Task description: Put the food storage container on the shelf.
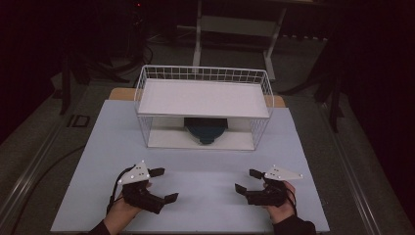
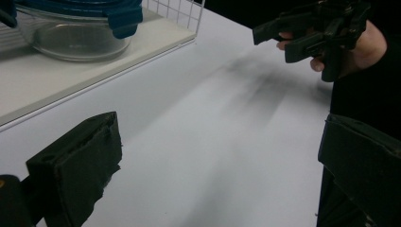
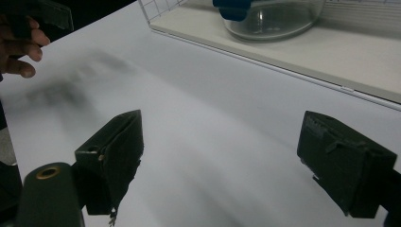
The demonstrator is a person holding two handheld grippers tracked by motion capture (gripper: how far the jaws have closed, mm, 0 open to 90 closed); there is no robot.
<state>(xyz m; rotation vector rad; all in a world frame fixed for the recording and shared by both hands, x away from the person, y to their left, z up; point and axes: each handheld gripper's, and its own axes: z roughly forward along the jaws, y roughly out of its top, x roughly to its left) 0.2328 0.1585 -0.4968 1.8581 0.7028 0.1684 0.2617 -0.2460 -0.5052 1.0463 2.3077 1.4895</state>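
Glass, by the look of it: the bowl [image 1: 206, 131] on the lower shelf of the wire rack [image 1: 203, 73] has clear walls and a dark blue lid [image 1: 205, 126] with clip tabs at the rim. I would judge it rigid, fairly heavy for its size, smooth and slippery on the sides, and breakable if knocked against the wire. The curved wall offers a poor hold for flat pads; the lid's rim, or one of the blue tabs [image 2: 124, 21], looks the better place to take it, ideally with a claw on either side so the weight is shared.

Both claws are released and hold nothing. The left claw [image 1: 164, 185] rests low over the white table [image 1: 205, 215] at about 7 o'clock from the bowl, jaws spread wide. The right claw [image 1: 248, 180] sits at about 5 o'clock from the bowl, likewise spread.

The bowl is well apart from both, straight ahead at 12 o'clock between them, tucked under the rack's upper shelf [image 1: 203, 98]. From the left gripper view it lies toward 11 o'clock; from the right gripper view the bowl [image 3: 274, 19] lies toward 1 o'clock. The upper shelf leaves limited headroom, so reaching in from the open front seems the likely way.
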